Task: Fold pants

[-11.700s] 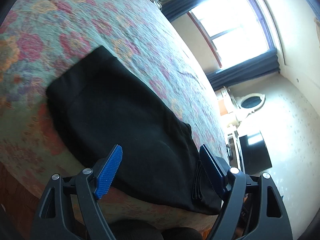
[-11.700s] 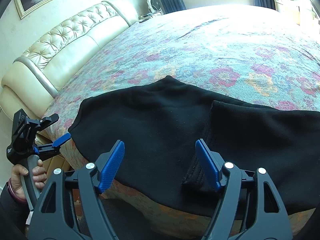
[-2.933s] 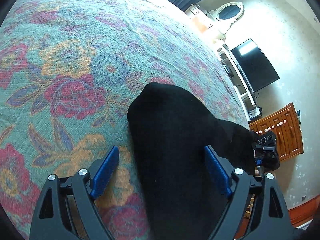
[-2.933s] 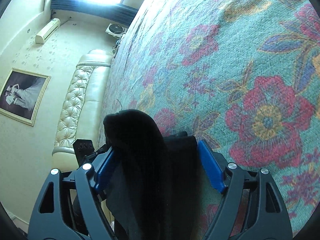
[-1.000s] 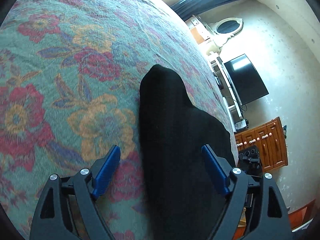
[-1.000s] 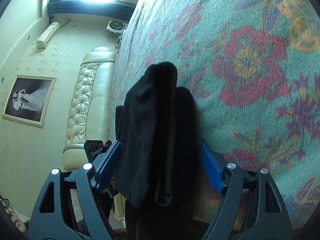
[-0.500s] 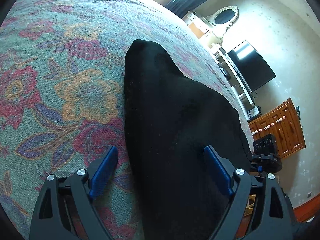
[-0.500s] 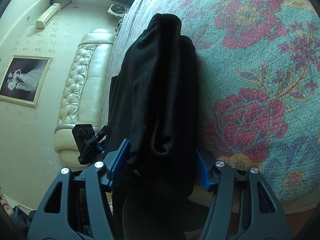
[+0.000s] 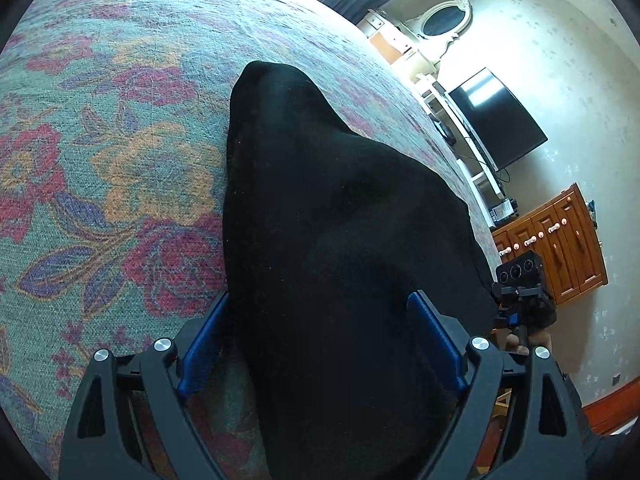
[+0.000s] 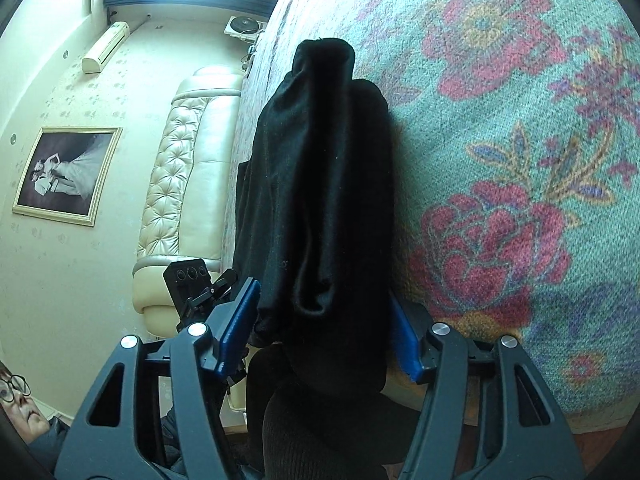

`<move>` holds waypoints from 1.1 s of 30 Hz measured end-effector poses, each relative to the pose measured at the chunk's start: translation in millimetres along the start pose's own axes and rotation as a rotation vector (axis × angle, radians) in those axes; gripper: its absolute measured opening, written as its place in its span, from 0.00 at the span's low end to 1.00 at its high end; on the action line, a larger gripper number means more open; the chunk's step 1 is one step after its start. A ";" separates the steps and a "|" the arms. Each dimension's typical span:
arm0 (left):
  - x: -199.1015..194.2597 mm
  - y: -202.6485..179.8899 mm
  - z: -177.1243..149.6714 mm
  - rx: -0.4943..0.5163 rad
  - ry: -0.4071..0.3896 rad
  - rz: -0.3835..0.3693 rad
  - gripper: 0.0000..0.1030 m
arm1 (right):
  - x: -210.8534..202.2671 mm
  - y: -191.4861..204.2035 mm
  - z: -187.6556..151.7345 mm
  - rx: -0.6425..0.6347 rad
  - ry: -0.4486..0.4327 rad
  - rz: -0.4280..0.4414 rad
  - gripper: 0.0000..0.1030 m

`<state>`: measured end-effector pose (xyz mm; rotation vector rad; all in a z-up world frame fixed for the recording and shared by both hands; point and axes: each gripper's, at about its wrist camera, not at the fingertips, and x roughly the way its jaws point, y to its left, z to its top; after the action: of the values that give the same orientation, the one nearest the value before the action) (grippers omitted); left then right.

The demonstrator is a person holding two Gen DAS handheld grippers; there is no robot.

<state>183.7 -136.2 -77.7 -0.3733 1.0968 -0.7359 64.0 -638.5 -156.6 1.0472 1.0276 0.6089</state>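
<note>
Folded black pants lie on the flowered bed, framed by both tongs.

The pants rest as a thick bundle on the bedspread near the bed's edge. The left tongs stand wide, pads beside the cloth rather than pinching it: released. The right tongs straddle the bundle's other end and are opening slightly; their pads sit at the fabric's sides without squeezing, as far as shows. To finish well, I judge it best to let go evenly at both ends, lift clear without snagging the top layer, and keep the edges aligned. No containers are in view; a wooden cabinet stands closed, contents hidden.
</note>
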 end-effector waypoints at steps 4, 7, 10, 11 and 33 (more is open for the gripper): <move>3.6 0.1 3.2 0.003 0.003 0.002 0.84 | -4.2 1.0 11.5 -0.011 -0.030 -0.035 0.59; 7.8 -0.8 6.0 0.012 0.003 0.009 0.84 | -1.6 -0.3 22.6 -0.010 -0.028 -0.049 0.61; 11.3 -1.1 7.9 0.027 0.005 0.009 0.84 | 2.5 -0.3 28.1 -0.014 0.000 -0.020 0.72; 12.3 -0.8 8.3 0.027 0.005 0.006 0.84 | 5.5 3.5 30.4 -0.023 0.012 -0.025 0.72; 10.9 11.5 11.9 0.032 0.058 -0.100 0.71 | -3.9 -11.9 39.9 -0.032 0.013 -0.035 0.45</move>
<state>201.3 -136.6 -86.9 -0.3836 1.1252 -0.8561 97.8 -662.9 -160.6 0.9962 1.0421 0.6023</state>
